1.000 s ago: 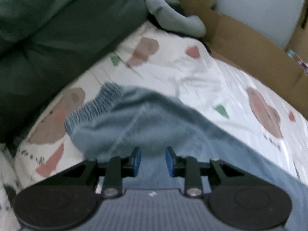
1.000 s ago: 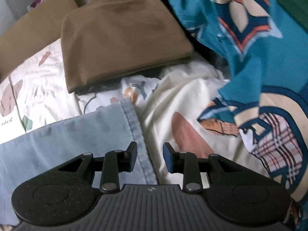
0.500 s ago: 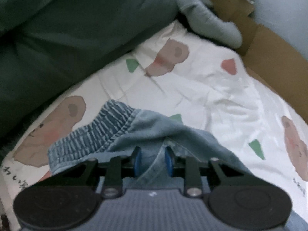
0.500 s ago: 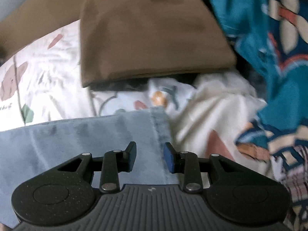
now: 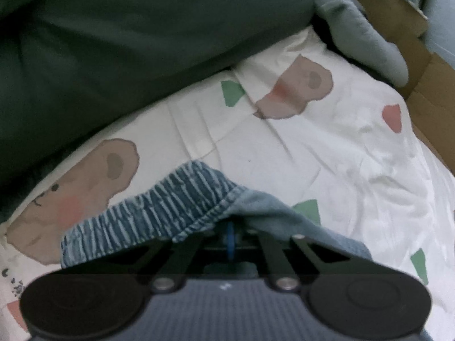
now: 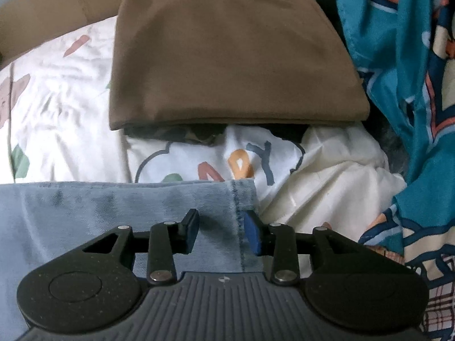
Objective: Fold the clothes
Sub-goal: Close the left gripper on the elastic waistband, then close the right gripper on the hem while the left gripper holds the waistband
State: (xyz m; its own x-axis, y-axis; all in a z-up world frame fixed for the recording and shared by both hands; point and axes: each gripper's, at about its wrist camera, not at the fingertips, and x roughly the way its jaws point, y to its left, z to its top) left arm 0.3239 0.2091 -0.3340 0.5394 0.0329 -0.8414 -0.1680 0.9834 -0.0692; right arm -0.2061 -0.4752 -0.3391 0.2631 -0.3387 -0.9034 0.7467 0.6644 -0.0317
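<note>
Pinching denim shorts (image 5: 176,207), left jaws closed, right jaws opening over hem (image 6: 240,199)

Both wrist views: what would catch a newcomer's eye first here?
In the left view, the left gripper is shut on the blue denim garment just under its ribbed waistband, on a bear-print sheet. In the right view, the right gripper, jaws opening, straddles the garment's stitched hem, below a folded brown cloth.
</note>
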